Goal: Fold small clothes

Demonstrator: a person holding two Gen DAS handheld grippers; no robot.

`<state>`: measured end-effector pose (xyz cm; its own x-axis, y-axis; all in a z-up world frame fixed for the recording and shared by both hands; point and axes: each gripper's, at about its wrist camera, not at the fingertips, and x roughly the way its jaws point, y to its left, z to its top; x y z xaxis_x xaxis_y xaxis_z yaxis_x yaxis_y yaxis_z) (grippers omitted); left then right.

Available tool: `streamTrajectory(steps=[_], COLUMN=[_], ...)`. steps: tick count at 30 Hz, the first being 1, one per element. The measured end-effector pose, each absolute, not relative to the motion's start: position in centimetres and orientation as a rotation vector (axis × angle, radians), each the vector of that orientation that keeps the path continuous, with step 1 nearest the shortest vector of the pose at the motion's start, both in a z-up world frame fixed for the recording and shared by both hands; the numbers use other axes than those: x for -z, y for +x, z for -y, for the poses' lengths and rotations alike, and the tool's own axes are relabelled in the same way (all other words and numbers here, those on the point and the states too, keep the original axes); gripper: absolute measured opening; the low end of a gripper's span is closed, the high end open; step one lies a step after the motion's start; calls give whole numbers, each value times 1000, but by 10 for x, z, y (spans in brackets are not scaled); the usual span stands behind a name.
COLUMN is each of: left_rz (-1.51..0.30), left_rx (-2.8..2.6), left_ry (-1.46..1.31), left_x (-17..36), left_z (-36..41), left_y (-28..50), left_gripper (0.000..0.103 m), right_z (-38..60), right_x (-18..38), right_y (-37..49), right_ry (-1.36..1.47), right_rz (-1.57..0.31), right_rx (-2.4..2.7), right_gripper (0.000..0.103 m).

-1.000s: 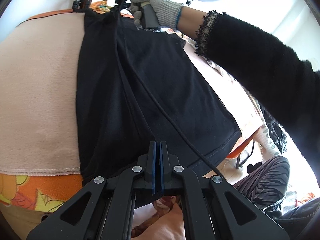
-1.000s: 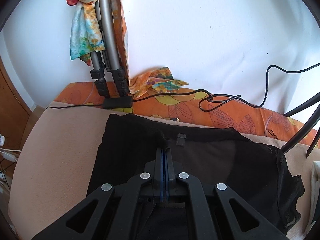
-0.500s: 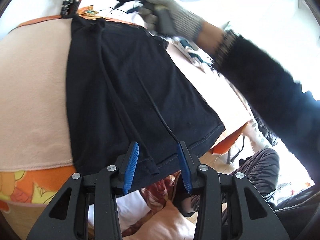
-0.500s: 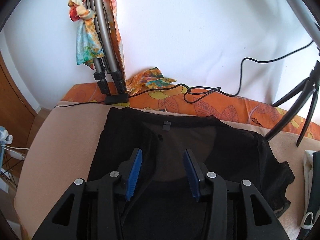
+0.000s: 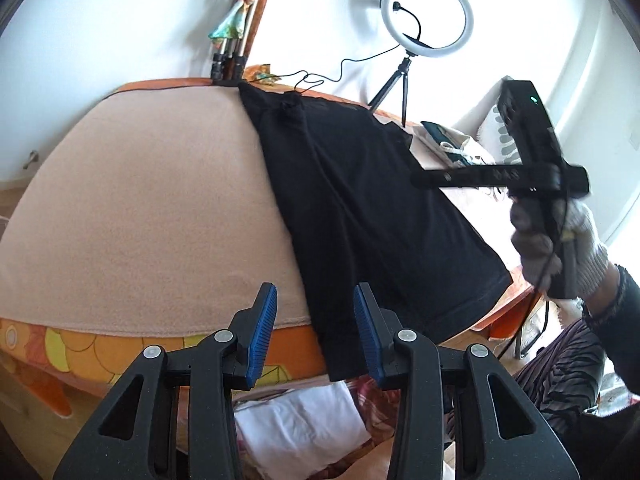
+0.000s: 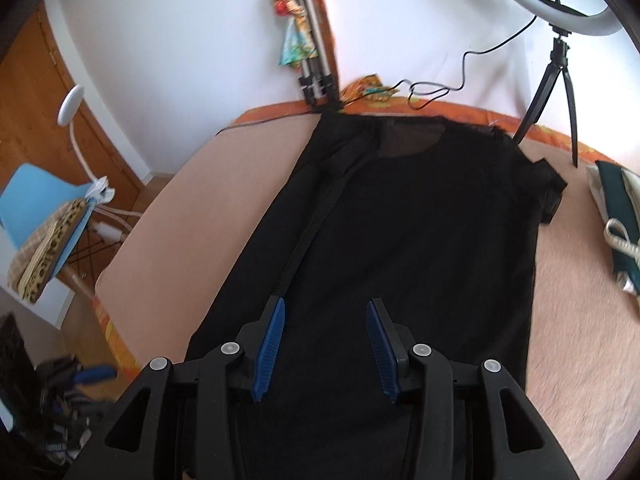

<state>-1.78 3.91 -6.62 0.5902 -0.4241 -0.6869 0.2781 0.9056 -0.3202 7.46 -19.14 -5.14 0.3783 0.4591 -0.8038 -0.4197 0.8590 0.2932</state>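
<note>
A black T-shirt (image 5: 360,216) lies flat on the peach blanket (image 5: 152,200), its left side folded inward along a lengthwise crease, its hem hanging over the near edge. It also shows in the right wrist view (image 6: 400,220). My left gripper (image 5: 315,304) is open and empty, raised just off the hem's left corner. My right gripper (image 6: 325,318) is open and empty above the shirt's lower half; its body shows in the left wrist view (image 5: 532,176), held by a gloved hand off the shirt's right side.
A ring light on a tripod (image 5: 424,20) stands at the far right of the bed, a folded tripod (image 5: 232,56) leans on the wall. A dark green and white item (image 6: 616,216) lies right of the shirt. A blue chair (image 6: 44,216) stands left of the bed.
Both grippers were shut on the shirt a second ago; they opened, let go of it and pulled back. The right gripper has moved from the collar end toward the near right.
</note>
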Motion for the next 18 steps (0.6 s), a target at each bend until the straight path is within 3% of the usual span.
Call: streamTrajectory(steps=[6,15,18], left_rz=[-880,-904,-902], left_rx=[402,419,421], left_ry=[-166,-126,-122], left_x=[81,87,87], left_z=[-35,-21,-21], left_y=[-25,-30,-30], left_gripper=[38,38,38], right_z=[172,158,146], right_x=[93,105,106], right_y=[5,-18,-21], right_ry=[88,102,62], right_rz=[-1162,-1203,-1200], right_rx=[-673,-711,-740], right_gripper=[40,41,28])
